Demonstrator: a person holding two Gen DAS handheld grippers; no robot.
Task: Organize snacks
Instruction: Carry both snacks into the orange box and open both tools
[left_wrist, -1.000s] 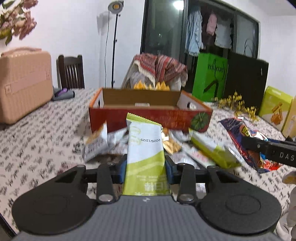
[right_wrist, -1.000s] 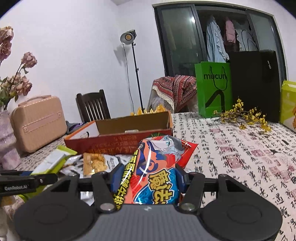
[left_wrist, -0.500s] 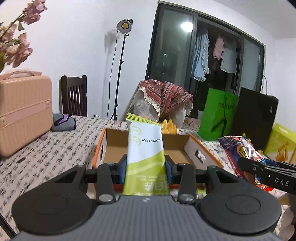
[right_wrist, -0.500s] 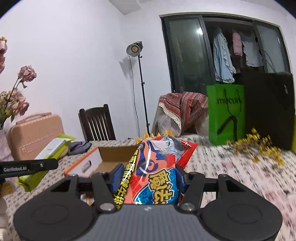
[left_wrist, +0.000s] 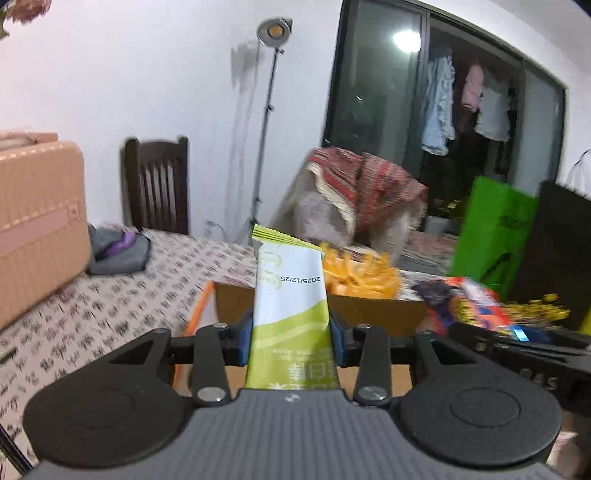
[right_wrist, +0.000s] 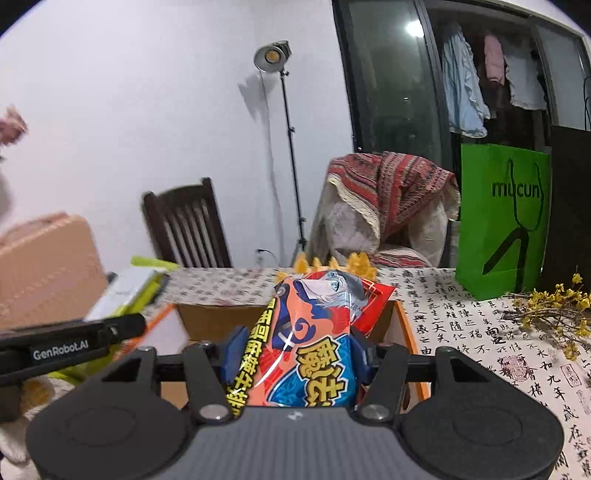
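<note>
My left gripper (left_wrist: 291, 334) is shut on a green and white snack packet (left_wrist: 290, 295), which stands upright between the blue pads. My right gripper (right_wrist: 297, 350) is shut on a red and blue snack bag (right_wrist: 314, 332) with yellow lettering. Both are held over the open cardboard box (left_wrist: 373, 314), seen with its orange rim (right_wrist: 410, 332) in the right wrist view. The right gripper's bag (left_wrist: 465, 299) shows at the right of the left wrist view. The green packet (right_wrist: 125, 291) shows at the left of the right wrist view. Orange snacks (left_wrist: 360, 273) rise behind the box.
A pink suitcase (left_wrist: 37, 225) stands on the table at the left, with a grey and purple bundle (left_wrist: 118, 251) beside it. A green paper bag (right_wrist: 502, 218), a black bag (right_wrist: 570, 206) and yellow flowers (right_wrist: 550, 314) stand at the right. A chair (right_wrist: 184, 229) and a lamp stand (right_wrist: 290, 147) are behind.
Both grippers rose from the snack pile and moved forward to above the box, each still holding its packet. The loose snacks on the table have dropped out of view.
</note>
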